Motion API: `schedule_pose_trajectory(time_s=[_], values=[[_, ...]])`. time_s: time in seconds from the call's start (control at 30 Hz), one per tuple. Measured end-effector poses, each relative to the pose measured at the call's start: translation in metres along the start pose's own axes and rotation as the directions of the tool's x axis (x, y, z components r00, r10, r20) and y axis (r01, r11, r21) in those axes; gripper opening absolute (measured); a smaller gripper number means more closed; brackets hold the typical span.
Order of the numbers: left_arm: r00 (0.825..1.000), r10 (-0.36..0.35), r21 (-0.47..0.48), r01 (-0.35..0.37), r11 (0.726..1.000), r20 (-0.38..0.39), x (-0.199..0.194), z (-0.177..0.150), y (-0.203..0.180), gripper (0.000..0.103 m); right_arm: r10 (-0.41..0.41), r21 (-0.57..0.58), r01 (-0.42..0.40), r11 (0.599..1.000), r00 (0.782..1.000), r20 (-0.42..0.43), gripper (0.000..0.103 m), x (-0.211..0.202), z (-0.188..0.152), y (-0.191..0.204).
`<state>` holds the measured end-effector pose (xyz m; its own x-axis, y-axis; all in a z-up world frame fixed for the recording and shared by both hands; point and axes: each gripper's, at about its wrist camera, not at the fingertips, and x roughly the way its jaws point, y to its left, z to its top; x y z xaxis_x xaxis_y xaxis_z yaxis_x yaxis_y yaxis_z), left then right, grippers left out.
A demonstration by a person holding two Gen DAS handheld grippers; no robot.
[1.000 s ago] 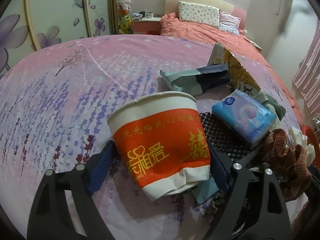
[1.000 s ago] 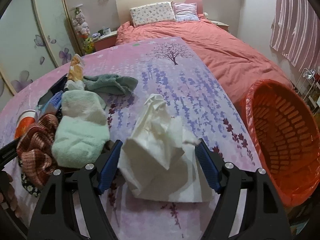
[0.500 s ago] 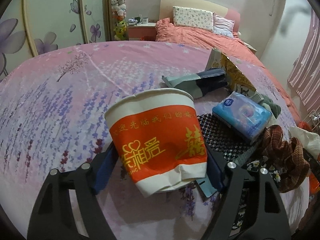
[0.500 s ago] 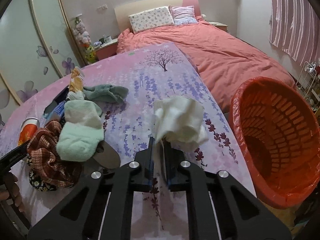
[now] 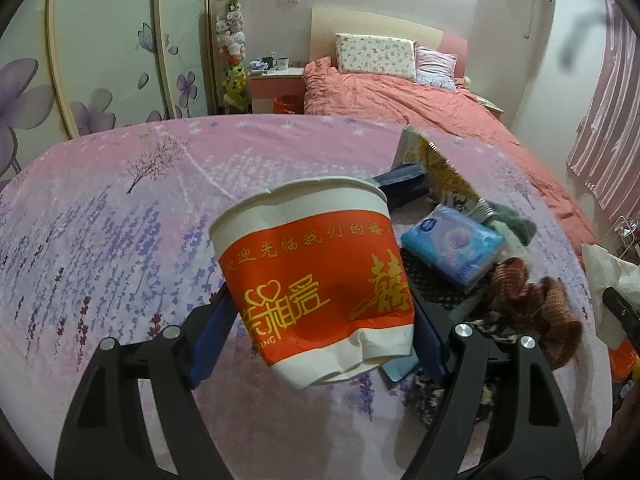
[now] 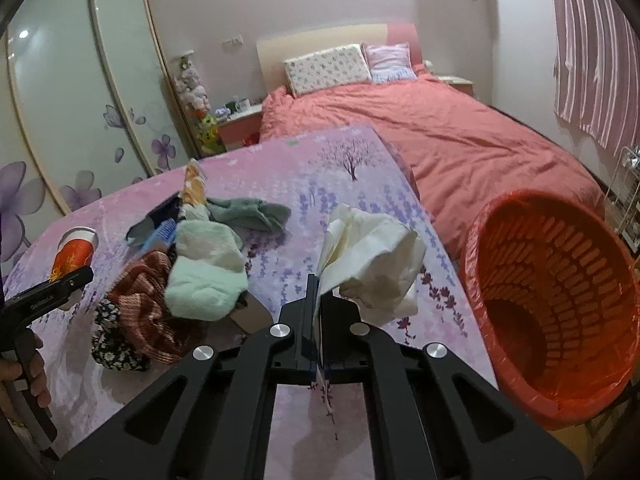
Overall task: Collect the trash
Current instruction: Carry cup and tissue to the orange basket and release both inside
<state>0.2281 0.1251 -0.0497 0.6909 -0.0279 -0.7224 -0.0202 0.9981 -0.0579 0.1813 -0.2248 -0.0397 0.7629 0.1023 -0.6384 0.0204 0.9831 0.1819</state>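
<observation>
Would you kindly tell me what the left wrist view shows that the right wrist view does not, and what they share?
Only the left wrist view shows the left gripper closed on the dented paper cup seen up close.

Only the right wrist view shows the orange basket beside the table and the right gripper shut on the crumpled white paper.

Both show the cup, the brown knitted cloth, the blue tissue pack and the pink bed.

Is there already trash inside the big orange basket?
No, the orange basket looks empty inside; the white crumpled paper is pinched in the right gripper, beside the basket.
</observation>
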Motion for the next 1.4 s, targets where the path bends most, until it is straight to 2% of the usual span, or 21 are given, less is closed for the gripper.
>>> schedule_pose_trajectory(time_s=[0.37,0.67,0.97,1.13,1.27,1.4], values=[[0.995,-0.074,0.066,0.070,0.995,0.065,-0.048,0.011,-0.037,0.077,-0.032,-0.014,0.033,0.999,0.997,0.075,0.002,-0.033,0.011,-0.009],[0.977,-0.200,0.160,0.186,0.969,0.075,-0.077,0.015,-0.108,0.077,-0.102,0.020,0.101,0.995,0.987,0.125,0.002,-0.063,0.013,-0.044],[0.934,-0.354,0.293,0.327,0.899,0.043,-0.094,0.006,-0.212,0.077,-0.187,0.070,0.179,0.981,0.972,0.145,0.002,-0.080,0.013,-0.093],[0.905,-0.424,0.346,0.402,0.848,-0.013,-0.084,-0.003,-0.271,0.077,-0.207,0.116,0.192,0.975,0.969,0.137,0.002,-0.081,0.011,-0.121],[0.887,-0.458,0.390,0.442,0.808,-0.058,-0.074,-0.016,-0.313,0.077,-0.216,0.146,0.198,0.969,0.969,0.120,0.002,-0.076,0.008,-0.141],[0.877,-0.471,0.422,0.465,0.778,-0.098,-0.061,-0.024,-0.347,0.077,-0.215,0.173,0.196,0.965,0.971,0.100,0.002,-0.070,0.008,-0.158]])
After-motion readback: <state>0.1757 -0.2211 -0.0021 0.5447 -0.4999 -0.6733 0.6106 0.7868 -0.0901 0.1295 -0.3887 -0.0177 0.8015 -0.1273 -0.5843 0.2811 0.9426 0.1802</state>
